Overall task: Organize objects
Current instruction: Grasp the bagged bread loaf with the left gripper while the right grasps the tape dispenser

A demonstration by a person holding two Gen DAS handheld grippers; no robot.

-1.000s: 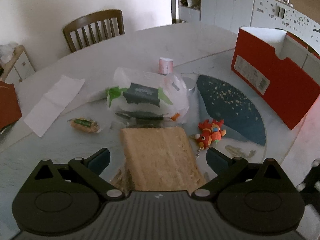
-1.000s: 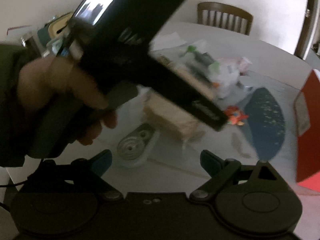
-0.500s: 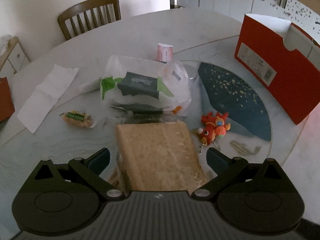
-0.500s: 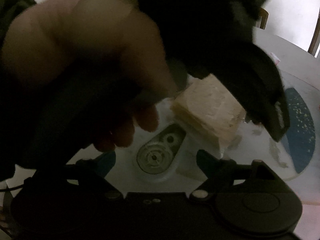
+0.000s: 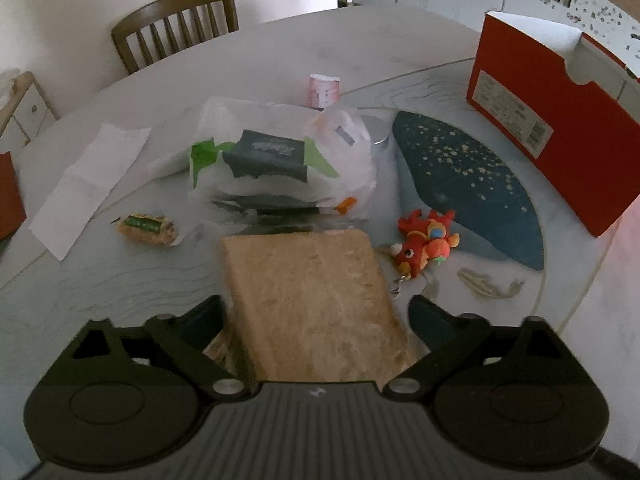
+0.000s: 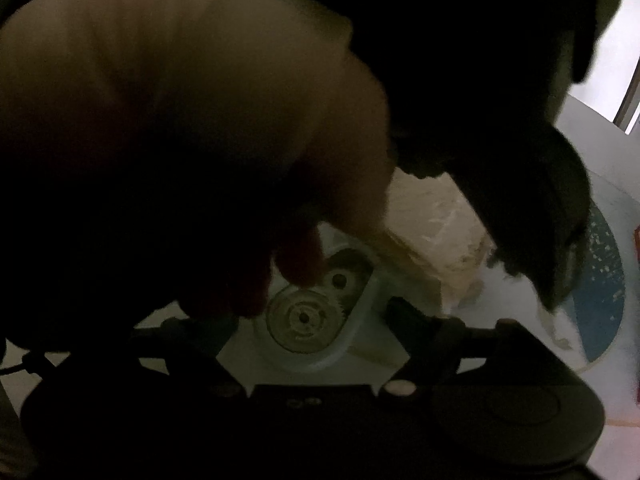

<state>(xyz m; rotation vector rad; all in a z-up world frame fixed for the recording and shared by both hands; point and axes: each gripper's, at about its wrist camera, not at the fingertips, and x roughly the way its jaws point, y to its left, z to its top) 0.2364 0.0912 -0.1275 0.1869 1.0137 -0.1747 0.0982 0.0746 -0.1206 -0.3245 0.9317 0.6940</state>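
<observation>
left gripper (image 5: 316, 316): jaws just closing around tan block (image 5: 312, 300), contact not confirmed | right gripper (image 6: 312, 320): closing, nothing gripped | done: 0 items judged sorted | left: plush toy (image 5: 426, 242), snack packet (image 5: 146, 228), bag (image 5: 280, 160)

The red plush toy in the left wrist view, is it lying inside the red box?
No, the red plush toy lies on the table beside the dark blue mat, apart from the red box.
</observation>
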